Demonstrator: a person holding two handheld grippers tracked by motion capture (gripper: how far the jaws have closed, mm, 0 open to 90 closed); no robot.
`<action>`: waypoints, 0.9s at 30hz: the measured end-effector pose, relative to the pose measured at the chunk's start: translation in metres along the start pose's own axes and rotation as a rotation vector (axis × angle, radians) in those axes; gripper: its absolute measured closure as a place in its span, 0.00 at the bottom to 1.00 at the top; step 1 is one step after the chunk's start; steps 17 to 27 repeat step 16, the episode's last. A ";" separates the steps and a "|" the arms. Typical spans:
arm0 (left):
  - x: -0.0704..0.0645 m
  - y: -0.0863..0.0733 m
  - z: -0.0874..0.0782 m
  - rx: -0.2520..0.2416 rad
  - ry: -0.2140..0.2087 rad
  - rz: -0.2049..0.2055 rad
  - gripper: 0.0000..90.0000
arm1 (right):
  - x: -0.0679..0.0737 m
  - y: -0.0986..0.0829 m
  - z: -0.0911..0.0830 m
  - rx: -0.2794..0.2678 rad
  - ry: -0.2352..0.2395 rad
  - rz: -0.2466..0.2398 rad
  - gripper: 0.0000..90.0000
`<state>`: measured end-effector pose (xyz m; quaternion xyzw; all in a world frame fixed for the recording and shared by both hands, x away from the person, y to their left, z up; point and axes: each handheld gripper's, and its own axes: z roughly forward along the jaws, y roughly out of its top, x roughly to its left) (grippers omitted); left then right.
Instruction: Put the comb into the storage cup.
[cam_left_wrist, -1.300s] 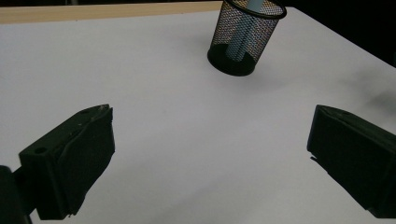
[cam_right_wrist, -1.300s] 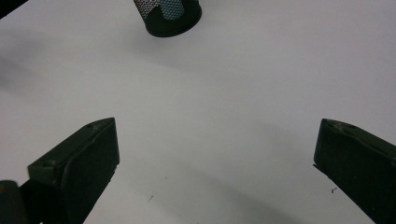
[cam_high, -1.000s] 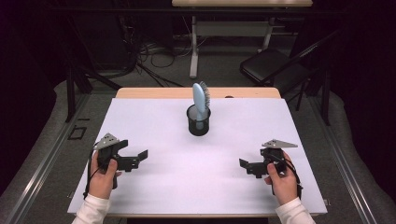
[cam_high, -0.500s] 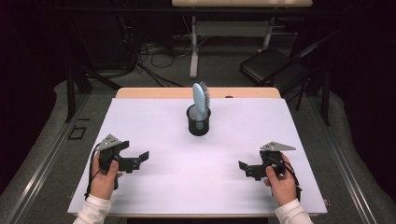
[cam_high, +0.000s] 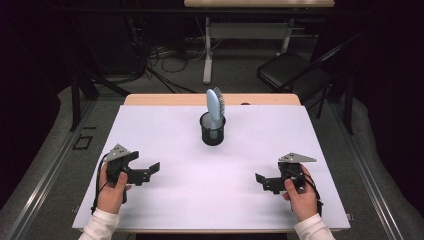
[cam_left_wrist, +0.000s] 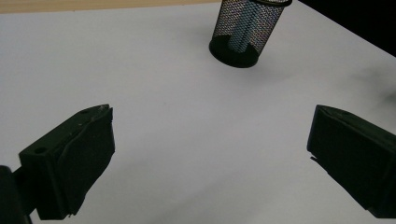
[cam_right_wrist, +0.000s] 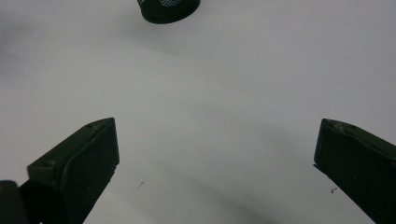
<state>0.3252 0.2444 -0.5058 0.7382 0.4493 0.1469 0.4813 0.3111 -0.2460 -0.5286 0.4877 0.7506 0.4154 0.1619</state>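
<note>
A black mesh cup (cam_high: 212, 132) stands upright at the middle back of the white table (cam_high: 210, 190), with a light blue hairbrush (cam_high: 215, 106) standing in it, bristles up. The cup (cam_left_wrist: 245, 28) sits far ahead in the left gripper view, and its base (cam_right_wrist: 168, 10) touches the top edge of the right gripper view. My left gripper (cam_high: 150, 172) rests low at the front left, held by a hand, open and empty. At the front right my right gripper (cam_high: 262, 181) is likewise open, nothing between its jaws.
Wood edge of the table (cam_high: 210, 99) runs along the back. Beyond it are a black chair (cam_high: 290, 72), a desk leg (cam_high: 206, 50) and cables on the floor. White surface stretches between the two grippers.
Both hands have sunk slightly toward the front edge of the table. The cup and brush have not moved.
</note>
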 end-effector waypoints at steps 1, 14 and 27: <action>0.000 0.000 0.000 0.000 0.001 -0.001 0.01 | 0.000 0.000 0.000 0.000 0.000 -0.001 0.00; 0.003 0.001 -0.003 -0.004 0.006 -0.008 0.01 | 0.000 0.000 -0.002 -0.004 0.001 0.001 0.00; 0.004 0.001 -0.003 -0.007 0.007 -0.010 0.01 | -0.001 0.000 -0.003 -0.004 0.001 0.004 0.00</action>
